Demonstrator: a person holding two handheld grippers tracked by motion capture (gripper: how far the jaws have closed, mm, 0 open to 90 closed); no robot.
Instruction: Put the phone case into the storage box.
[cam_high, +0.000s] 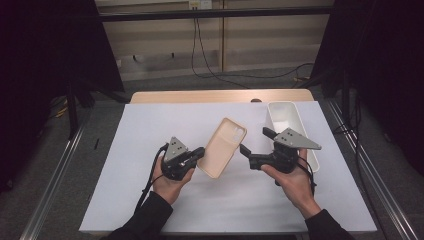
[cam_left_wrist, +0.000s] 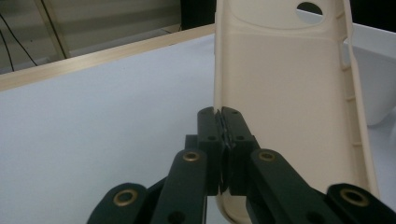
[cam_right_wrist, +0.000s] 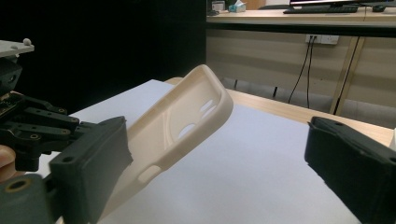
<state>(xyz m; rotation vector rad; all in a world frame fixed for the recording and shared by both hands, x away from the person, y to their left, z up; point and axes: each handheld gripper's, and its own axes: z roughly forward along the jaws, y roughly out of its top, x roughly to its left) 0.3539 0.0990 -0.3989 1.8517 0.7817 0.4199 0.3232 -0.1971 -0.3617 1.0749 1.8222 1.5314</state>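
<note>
A beige phone case (cam_high: 225, 147) is held up off the white sheet, its inner side up and its camera cutout toward the far end. My left gripper (cam_high: 199, 154) is shut on the case's near left edge; in the left gripper view the jaws (cam_left_wrist: 224, 117) pinch the thin rim of the case (cam_left_wrist: 289, 93). My right gripper (cam_high: 256, 141) stands open just right of the case, apart from it. In the right gripper view its wide-open gripper (cam_right_wrist: 219, 158) frames the tilted case (cam_right_wrist: 187, 126), and the left gripper (cam_right_wrist: 32, 130) shows behind.
A white rectangular bin (cam_high: 290, 120) stands at the back right of the white sheet (cam_high: 150, 130), just behind my right gripper. The wooden table edge (cam_high: 200, 96) runs along the back. Cables lie on the floor beyond.
</note>
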